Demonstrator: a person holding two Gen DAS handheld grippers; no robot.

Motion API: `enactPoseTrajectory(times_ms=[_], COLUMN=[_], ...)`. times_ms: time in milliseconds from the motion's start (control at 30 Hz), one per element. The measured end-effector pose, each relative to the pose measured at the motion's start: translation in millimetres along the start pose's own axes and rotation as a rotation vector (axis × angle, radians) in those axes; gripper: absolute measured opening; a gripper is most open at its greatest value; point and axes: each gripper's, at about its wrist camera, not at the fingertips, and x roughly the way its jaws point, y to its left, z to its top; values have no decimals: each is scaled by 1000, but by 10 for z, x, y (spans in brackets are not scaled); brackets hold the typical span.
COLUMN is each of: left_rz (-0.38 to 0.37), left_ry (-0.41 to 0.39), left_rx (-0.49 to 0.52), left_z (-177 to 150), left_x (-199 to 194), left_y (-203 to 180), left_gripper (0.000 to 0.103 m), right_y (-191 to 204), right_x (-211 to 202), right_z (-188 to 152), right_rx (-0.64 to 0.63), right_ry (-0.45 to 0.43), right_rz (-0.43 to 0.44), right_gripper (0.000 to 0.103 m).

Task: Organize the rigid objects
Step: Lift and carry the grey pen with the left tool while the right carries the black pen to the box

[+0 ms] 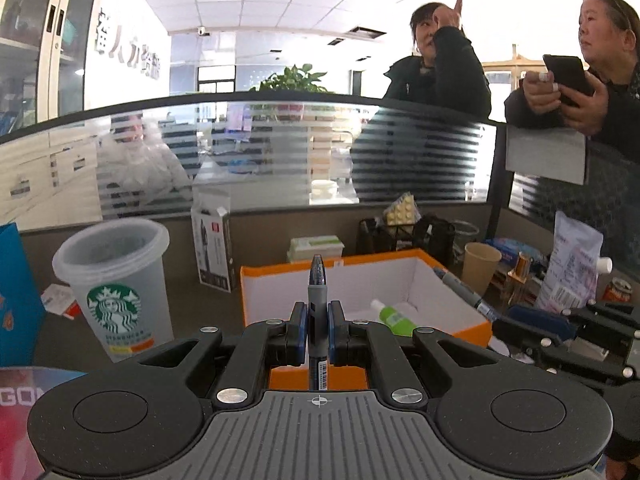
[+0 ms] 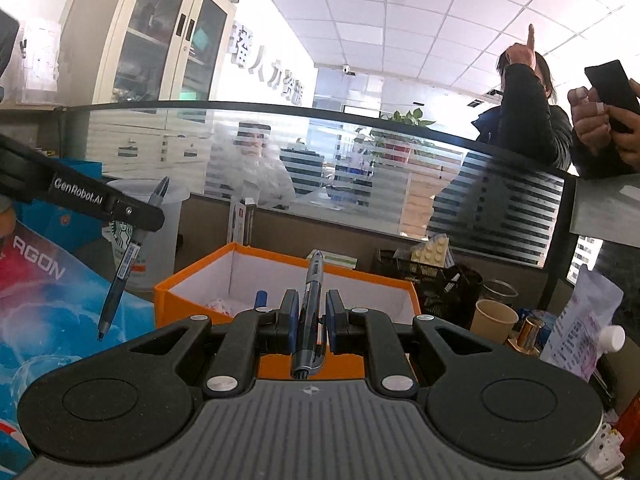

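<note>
My left gripper (image 1: 317,322) is shut on a grey-and-blue pen (image 1: 317,280) that stands upright between the pads, above the near wall of an orange box (image 1: 256,276) with a white inside. The same pen (image 2: 124,260) shows in the right wrist view, hanging from the left gripper (image 2: 138,216). My right gripper (image 2: 312,312) is shut on a dark blue pen (image 2: 311,300), also over the orange box (image 2: 192,284). It shows in the left wrist view (image 1: 520,322) holding its pen (image 1: 466,294) over the box's right rim. A green bottle (image 1: 394,318) lies in the box.
A Starbucks cup (image 1: 116,284) stands left of the box. A paper cup (image 1: 480,268), a black mesh organiser (image 1: 404,234), a white pouch (image 1: 572,268) and a small carton (image 1: 212,248) crowd the back and right. A glass partition (image 1: 280,152) closes the desk; two people stand behind it.
</note>
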Motion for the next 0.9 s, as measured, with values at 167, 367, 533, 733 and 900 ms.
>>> enactPoseTrajectory(times_ms=[167,367,533,733,900], left_rz=[0,6,8,2,-4], left_ry=[-6,-4,-4,12,29], left_rx=[-21,-34,-40,-53,-70], left_z=[140,268,382,501,568], left_x=[105,293,457,744,958], left_y=[26,63,70,101,140], left_gripper=[8,8,8,8,8], right_y=[-12,-38,-94,-195,-264], right_x=[73,141,285,525,707], right_z=[45,75,155,245,275], right_rx=[1,2,7,25,38], right_ry=[-5,-6,-12,-13,-8], right_rz=[3,4,-2,-2,-2], right_gripper=[13,13,13,13,14])
